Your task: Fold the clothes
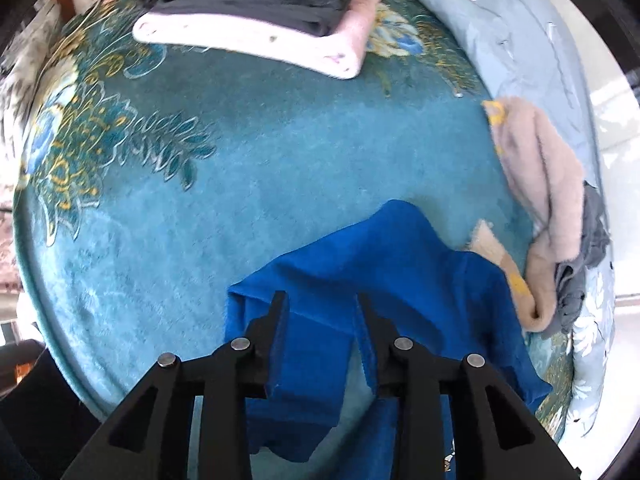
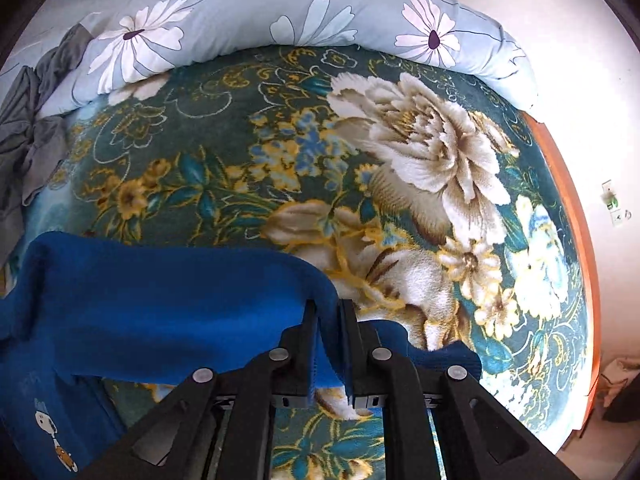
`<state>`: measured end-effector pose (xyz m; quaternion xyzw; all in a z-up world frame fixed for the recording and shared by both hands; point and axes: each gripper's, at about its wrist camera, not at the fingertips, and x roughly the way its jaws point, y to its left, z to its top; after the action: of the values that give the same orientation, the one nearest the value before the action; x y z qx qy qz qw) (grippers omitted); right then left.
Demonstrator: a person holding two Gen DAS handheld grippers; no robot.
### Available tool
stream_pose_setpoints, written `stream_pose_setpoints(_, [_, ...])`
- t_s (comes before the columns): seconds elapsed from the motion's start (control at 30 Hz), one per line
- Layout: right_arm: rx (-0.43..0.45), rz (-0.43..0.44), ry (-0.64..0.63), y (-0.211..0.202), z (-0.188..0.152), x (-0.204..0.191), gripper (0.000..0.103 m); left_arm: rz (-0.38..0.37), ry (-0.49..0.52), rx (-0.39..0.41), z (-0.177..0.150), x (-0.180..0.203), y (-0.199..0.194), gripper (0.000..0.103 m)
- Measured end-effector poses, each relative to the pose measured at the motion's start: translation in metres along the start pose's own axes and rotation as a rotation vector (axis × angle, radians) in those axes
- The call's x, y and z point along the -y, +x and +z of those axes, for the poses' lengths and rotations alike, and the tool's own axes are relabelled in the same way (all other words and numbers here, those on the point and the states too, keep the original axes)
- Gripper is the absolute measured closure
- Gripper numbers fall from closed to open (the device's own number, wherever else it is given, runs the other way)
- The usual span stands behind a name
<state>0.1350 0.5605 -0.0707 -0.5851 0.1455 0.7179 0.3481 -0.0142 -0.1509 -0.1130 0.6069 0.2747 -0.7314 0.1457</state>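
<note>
So the blue garment (image 2: 168,300) is getting lifted off the bed's teal floral blanket (image 1: 248,152), and it's sitting lower centre in both wrist views. The right gripper (image 2: 328,308) is pinching a fold of its edge, jaws nearly together with cloth squeezed between them. My guess is that's to keep one corner pinned while the rest is hanging and straightening out. There's a little cartoon print (image 2: 54,436) showing at the lower left of the right view, so that part is drooping below the hold.

The left gripper (image 1: 322,300) is pointing forward and down over the same garment, jaws clearly apart with blue fabric lying between and under them. It's not clamping anything that I can see, probably lining up for a second grab.

The folded stack (image 1: 248,4) is sitting at the top of the left view. Looks like the done pile, well apart from the unfolded beige and grey heap (image 1: 556,200) at the right edge.
</note>
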Motion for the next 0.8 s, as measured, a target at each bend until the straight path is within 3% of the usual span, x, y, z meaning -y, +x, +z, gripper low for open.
stream_pose_setpoints(0.07, [0.029, 0.049, 0.064, -0.011, -0.004, 0.008, 0.076, -0.008, -0.079, -0.033, 0.001, -0.012, 0.006, 0.07])
stream_pose_setpoints(0.17, [0.08, 0.155, 0.16, -0.033, -0.014, 0.02, 0.074, -0.144, -0.262, -0.051, 0.004, -0.037, 0.009, 0.07])
stream_pose_setpoints(0.3, [0.11, 0.212, 0.169, -0.047, -0.021, 0.021, 0.073, -0.295, -0.483, -0.057, 0.002, -0.066, 0.015, 0.064])
stream_pose_setpoints(0.43, [0.089, 0.269, 0.174, -0.05, -0.032, 0.011, 0.073, -0.413, -0.604, -0.099, 0.0, -0.073, 0.031, 0.063])
stream_pose_setpoints(0.67, [0.033, 0.301, 0.101, -0.051, -0.058, -0.021, 0.073, -0.435, -0.661, -0.098, 0.013, -0.077, 0.047, 0.064])
stream_pose_setpoints(0.73, [0.018, 0.306, 0.087, -0.05, -0.062, -0.027, 0.073, -0.366, -0.616, -0.078, 0.017, -0.077, 0.044, 0.098])
stream_pose_setpoints(0.8, [0.008, 0.304, 0.078, -0.049, -0.065, -0.032, 0.073, -0.342, -0.573, -0.075, 0.021, -0.074, 0.043, 0.103])
